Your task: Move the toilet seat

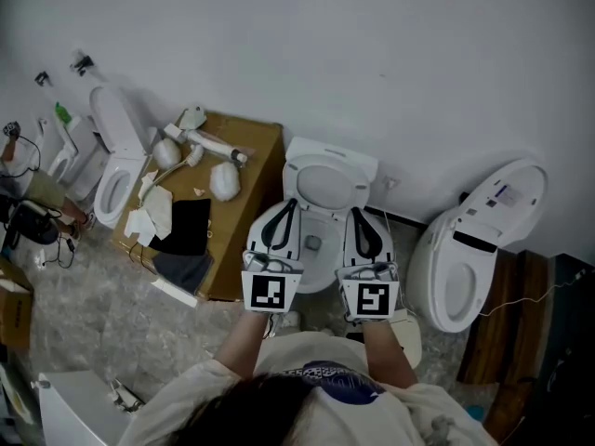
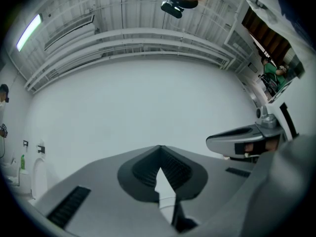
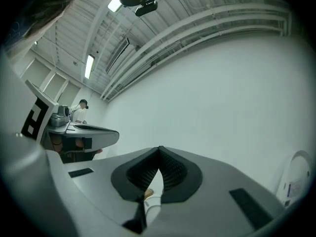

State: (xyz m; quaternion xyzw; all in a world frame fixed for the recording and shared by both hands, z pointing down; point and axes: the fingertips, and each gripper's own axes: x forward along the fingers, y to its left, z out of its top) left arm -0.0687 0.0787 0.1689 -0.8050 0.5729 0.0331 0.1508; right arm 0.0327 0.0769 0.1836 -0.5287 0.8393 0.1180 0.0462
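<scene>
The left hand-held gripper [image 1: 284, 214] and right hand-held gripper [image 1: 358, 216], both pinched shut, flank the white toilet seat [image 1: 325, 189], whose glossy edge could slip off closed tips and slam.

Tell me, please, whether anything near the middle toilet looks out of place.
Loose white plumbing parts, crumpled white paper and a black cloth lie scattered on the brown cardboard box left of the middle white toilet.
</scene>
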